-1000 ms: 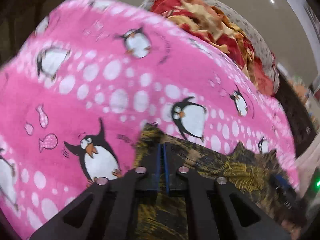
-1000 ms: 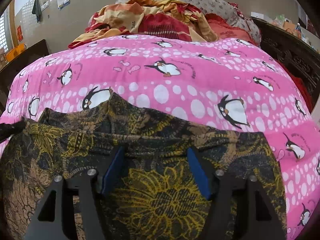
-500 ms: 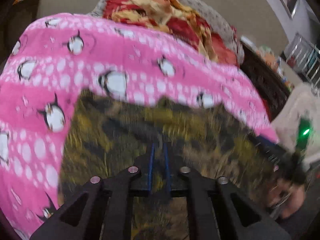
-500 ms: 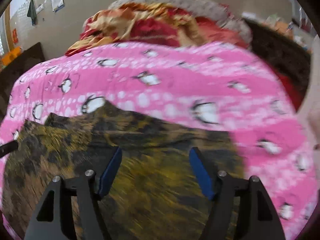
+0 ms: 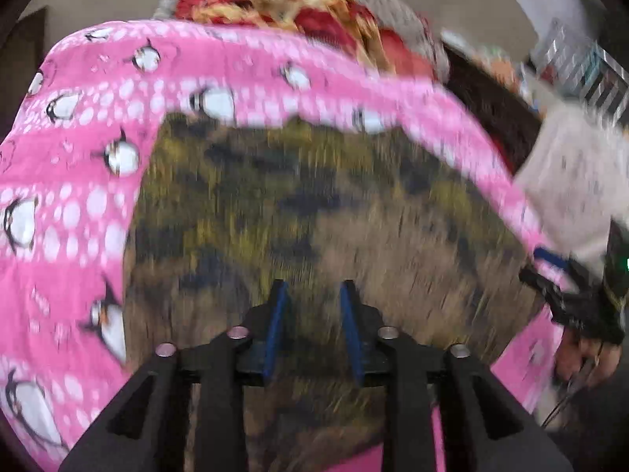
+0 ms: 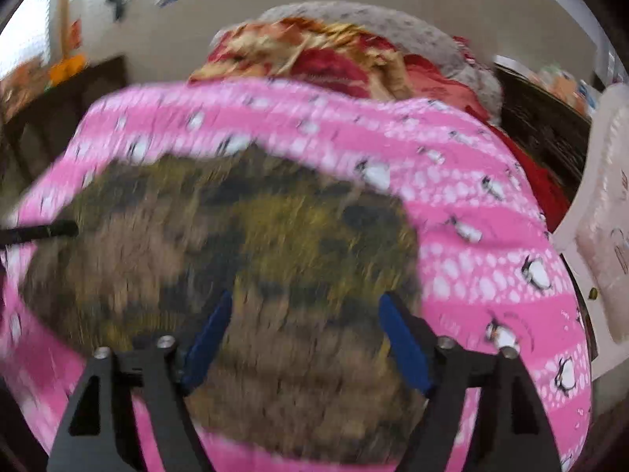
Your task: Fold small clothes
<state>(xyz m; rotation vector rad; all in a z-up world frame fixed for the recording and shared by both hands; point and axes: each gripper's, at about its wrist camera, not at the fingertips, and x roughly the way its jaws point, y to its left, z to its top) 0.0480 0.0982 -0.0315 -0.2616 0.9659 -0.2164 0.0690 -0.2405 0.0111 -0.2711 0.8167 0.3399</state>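
Since a second ago both views have drawn back from the dark yellow-patterned garment, so far more of it shows, lying spread flat on the pink penguin-print bedspread. Then the left gripper was pinched flat together at the garment's edge; now its jaws have just been opening and stand slightly apart above the cloth, nothing pressed between them. On the other side, the right gripper has just been widening too, its blue pads well apart over the garment, gripping nothing. Both views are motion-blurred. Behind the bedspread lies a red and orange heap of bedding.
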